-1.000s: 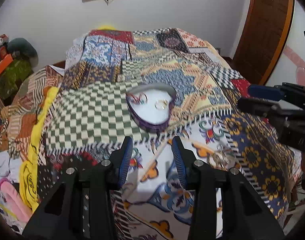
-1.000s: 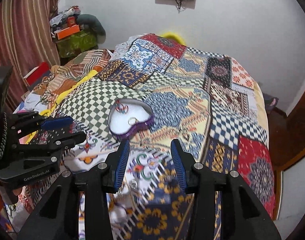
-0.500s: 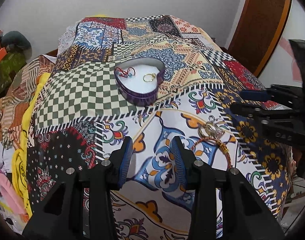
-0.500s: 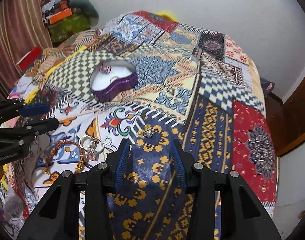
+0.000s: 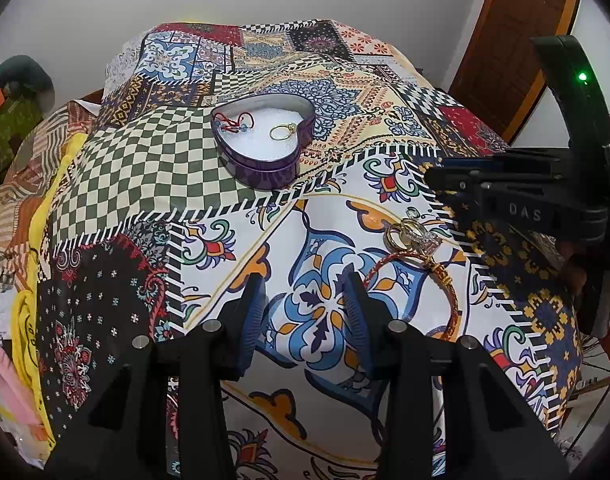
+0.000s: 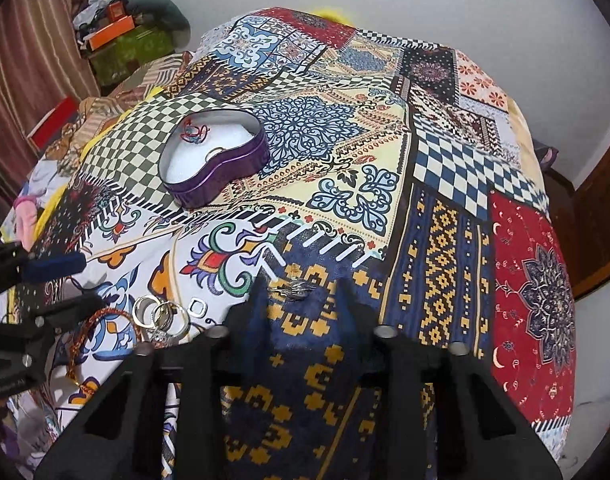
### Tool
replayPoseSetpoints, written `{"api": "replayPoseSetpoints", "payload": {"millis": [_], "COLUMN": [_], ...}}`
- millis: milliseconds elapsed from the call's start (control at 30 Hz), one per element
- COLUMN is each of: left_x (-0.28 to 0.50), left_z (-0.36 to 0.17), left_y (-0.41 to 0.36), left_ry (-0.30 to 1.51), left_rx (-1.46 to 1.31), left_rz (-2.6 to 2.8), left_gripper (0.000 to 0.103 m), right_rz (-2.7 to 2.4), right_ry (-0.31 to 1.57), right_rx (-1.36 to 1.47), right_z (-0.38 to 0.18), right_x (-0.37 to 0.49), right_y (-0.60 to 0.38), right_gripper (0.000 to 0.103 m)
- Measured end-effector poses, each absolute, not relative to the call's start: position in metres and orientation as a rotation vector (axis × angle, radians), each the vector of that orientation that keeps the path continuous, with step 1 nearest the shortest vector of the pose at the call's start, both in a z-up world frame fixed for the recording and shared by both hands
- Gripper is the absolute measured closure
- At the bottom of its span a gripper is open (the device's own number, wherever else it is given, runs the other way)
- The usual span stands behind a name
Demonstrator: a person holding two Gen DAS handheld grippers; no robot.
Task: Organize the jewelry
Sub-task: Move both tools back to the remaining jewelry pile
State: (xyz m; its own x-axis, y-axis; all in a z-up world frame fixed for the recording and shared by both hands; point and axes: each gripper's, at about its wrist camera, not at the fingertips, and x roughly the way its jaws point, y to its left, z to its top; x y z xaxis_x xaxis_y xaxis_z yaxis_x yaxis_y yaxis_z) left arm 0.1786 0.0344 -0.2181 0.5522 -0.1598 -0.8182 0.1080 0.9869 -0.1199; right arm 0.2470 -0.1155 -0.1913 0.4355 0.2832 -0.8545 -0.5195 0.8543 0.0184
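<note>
A purple heart-shaped tin (image 5: 265,168) (image 6: 225,176) sits open on the patchwork cloth, holding a red cord piece (image 5: 235,122) and a gold ring (image 5: 283,131). Several rings (image 5: 409,236) (image 6: 161,314) and a red-gold cord bracelet (image 5: 445,280) (image 6: 81,344) lie on the white patch. A small silver piece (image 6: 291,290) lies on the dark blue patch between my right gripper's fingertips. My right gripper (image 6: 301,298) is open just over it, touching the cloth or nearly so. My left gripper (image 5: 305,292) is open and empty above the white patch, left of the bracelet.
The patchwork cloth (image 6: 445,200) covers a bed that drops off at the right and near edges. Piled clothes and boxes (image 6: 117,32) lie at the far left. A wooden door (image 5: 517,40) stands at the right.
Both grippers have drawn back toward the near edge and lowered. My right gripper has come down around the small silver piece. The tin now sits farther off.
</note>
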Motion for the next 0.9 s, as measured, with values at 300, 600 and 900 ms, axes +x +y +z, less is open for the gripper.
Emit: {"api": "replayPoseSetpoints", "payload": {"millis": [300, 600, 900], "left_x": [0.175, 0.174, 0.169], "left_z": [-0.219, -0.219, -0.198], "left_y": [0.029, 0.014, 0.008], "left_ry": [0.982, 0.987, 0.955], "left_rx": [-0.115, -0.097, -0.104], "left_rz": [-0.215, -0.228, -0.243], "left_gripper": [0.063, 0.069, 0.08], "right_rz": [0.515, 0.534, 0.541], "right_ry": [0.984, 0.92, 0.879], "right_rx": [-0.232, -0.271, -0.258], "right_z": [-0.186, -0.171, -0.157], "right_x": [0.24, 0.213, 0.198], "right_y": [-0.119, -0.12, -0.129], "right_gripper": [0.087, 0.087, 0.087]}}
